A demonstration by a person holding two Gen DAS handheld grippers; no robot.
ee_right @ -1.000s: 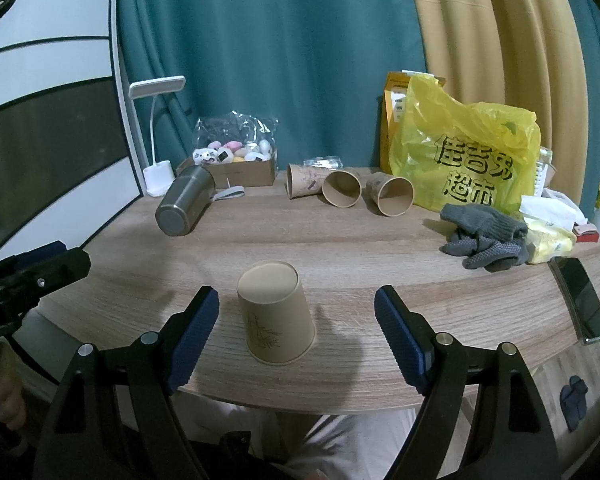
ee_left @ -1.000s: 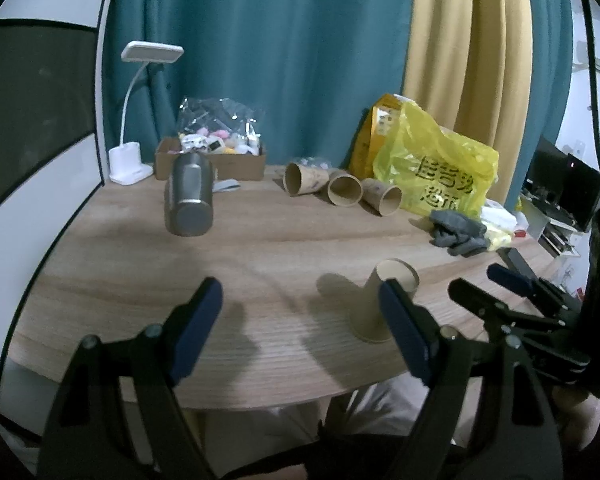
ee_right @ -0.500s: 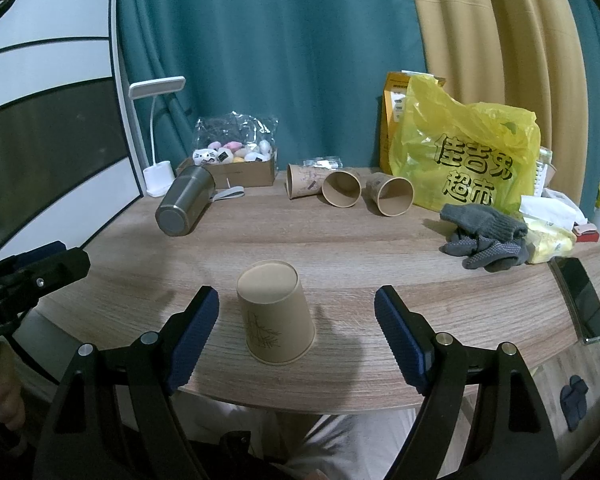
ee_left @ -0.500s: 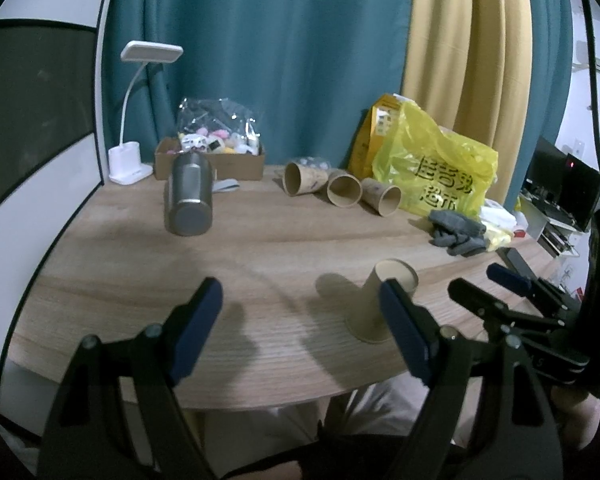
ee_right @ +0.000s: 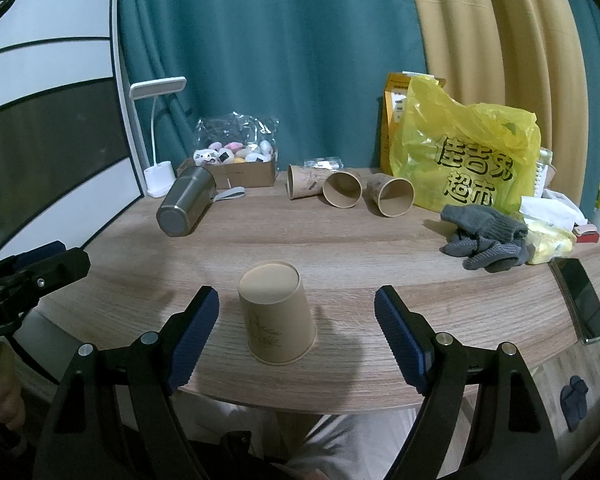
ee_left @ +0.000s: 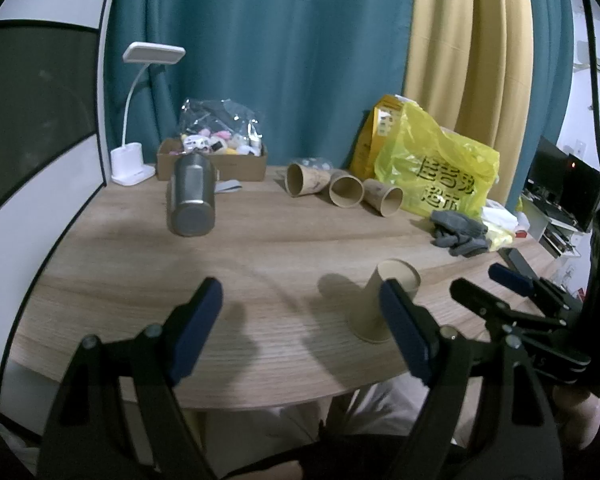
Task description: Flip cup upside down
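Note:
A brown paper cup (ee_right: 275, 310) stands upside down, base up, near the front edge of the wooden table (ee_right: 340, 240). My right gripper (ee_right: 298, 334) is open and empty; the cup stands just ahead of its fingers, apart from both pads. In the left wrist view the same cup (ee_left: 382, 300) stands partly behind my right finger. My left gripper (ee_left: 302, 328) is open and empty over the table's front edge. The right gripper also shows at the right of the left wrist view (ee_left: 500, 292).
A steel tumbler (ee_right: 186, 206) lies on its side at the back left. Three paper cups (ee_right: 342, 188) lie on their sides at the back. A yellow bag (ee_right: 466, 164), grey gloves (ee_right: 484, 236), a phone (ee_right: 580, 298), a lamp (ee_right: 158, 136) and a cardboard box (ee_right: 236, 168) ring the table.

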